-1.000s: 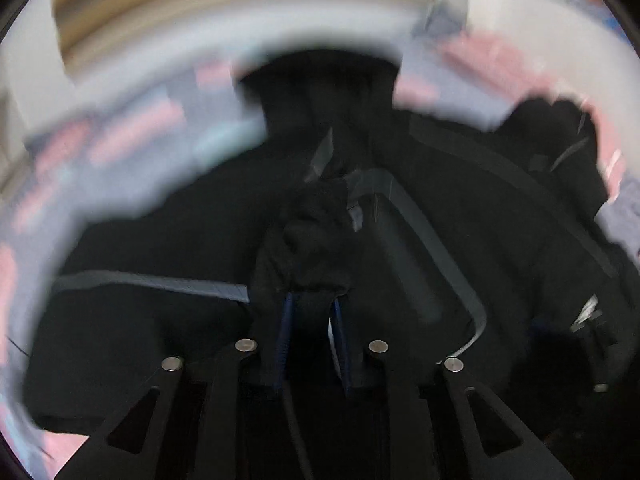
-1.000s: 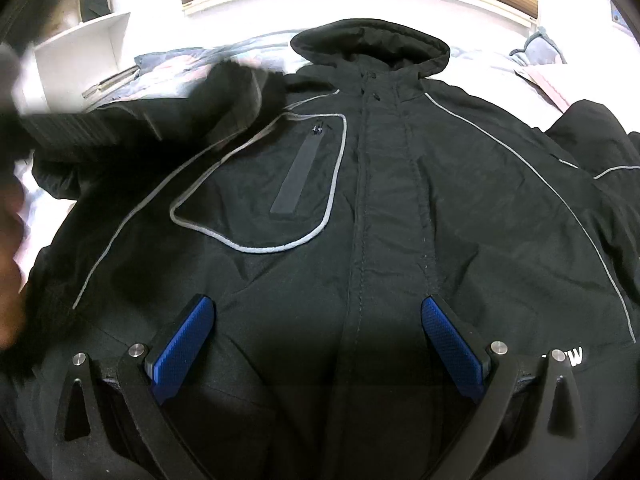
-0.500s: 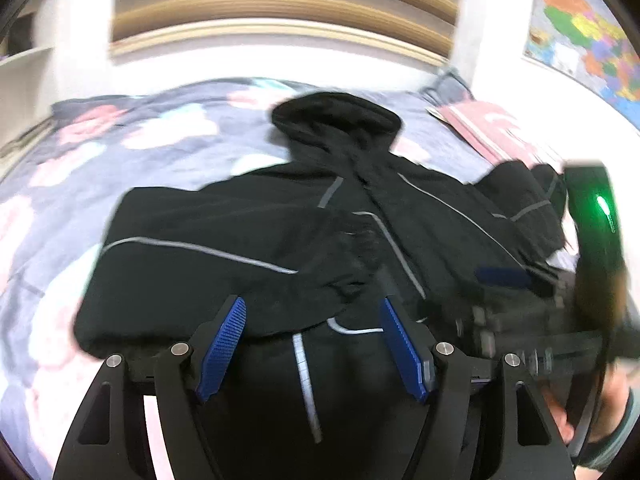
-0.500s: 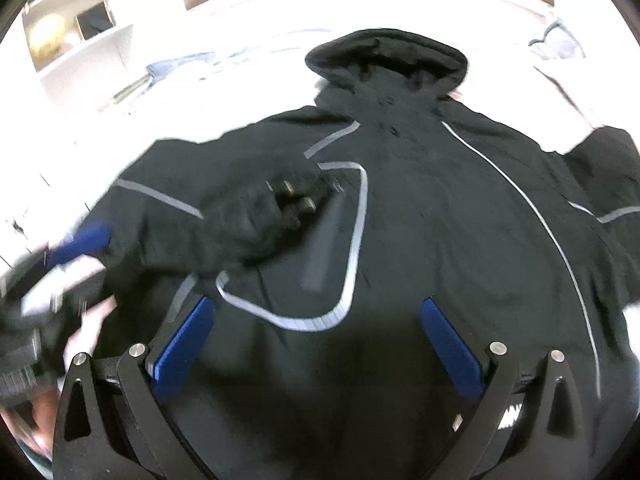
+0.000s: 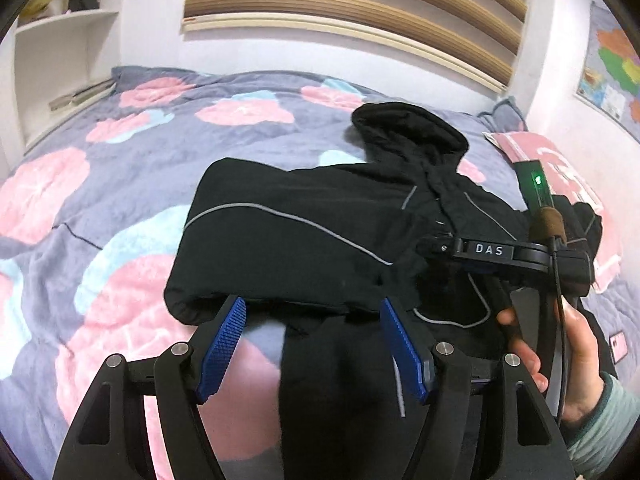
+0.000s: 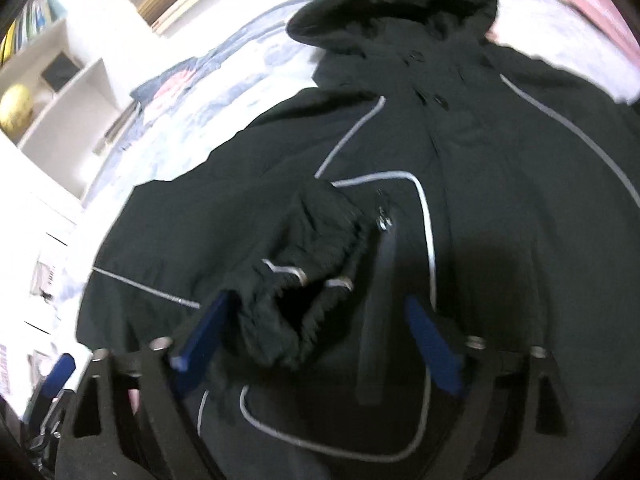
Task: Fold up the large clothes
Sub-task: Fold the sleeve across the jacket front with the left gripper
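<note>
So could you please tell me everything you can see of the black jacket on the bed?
The black jacket is a hooded coat of matte, slightly padded-looking fabric with thin grey piping and a chest pocket outlined in grey. It lies front up on the floral bedspread, hood toward the headboard. One sleeve is folded across the chest, its gathered cuff lying on the pocket. The left gripper and right gripper hover open above it, neither gripping.
</note>
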Demonstrator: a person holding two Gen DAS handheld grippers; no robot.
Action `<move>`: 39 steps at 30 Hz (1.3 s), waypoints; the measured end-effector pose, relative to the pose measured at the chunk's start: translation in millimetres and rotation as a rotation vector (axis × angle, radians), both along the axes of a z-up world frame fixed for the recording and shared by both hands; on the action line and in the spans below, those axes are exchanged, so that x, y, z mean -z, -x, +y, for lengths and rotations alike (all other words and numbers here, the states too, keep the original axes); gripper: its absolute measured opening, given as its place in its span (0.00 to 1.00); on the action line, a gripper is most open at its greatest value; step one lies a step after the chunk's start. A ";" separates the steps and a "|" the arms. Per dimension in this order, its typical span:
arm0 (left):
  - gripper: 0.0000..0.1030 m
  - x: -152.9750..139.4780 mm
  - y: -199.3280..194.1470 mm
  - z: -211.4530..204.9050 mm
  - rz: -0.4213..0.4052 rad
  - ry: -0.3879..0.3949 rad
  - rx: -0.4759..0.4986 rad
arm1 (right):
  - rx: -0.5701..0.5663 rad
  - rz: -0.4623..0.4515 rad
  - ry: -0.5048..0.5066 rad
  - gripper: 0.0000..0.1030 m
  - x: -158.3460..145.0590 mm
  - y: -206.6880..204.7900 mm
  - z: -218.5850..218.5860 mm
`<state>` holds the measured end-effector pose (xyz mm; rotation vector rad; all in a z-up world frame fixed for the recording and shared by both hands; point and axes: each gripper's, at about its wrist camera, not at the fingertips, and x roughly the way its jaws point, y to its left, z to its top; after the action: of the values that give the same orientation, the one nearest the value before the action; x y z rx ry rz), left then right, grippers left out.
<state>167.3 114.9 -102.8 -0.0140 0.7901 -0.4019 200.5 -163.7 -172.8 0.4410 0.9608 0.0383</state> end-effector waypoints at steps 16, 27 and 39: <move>0.69 -49.3 -24.8 -23.1 -0.077 0.048 -0.041 | -0.019 -0.243 0.280 0.32 -107.0 53.1 -32.0; 0.69 -9.0 -50.9 -122.6 0.057 -0.005 0.111 | 0.162 -0.226 0.330 0.32 -117.7 98.4 -159.4; 0.69 58.1 -70.8 -175.1 0.244 -0.217 0.114 | 0.270 -0.104 0.227 0.52 -70.9 136.2 -229.1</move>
<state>238.1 -60.2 -160.9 0.1882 1.0752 -0.4253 64.3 -392.8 -101.9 0.3520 0.7862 -0.2877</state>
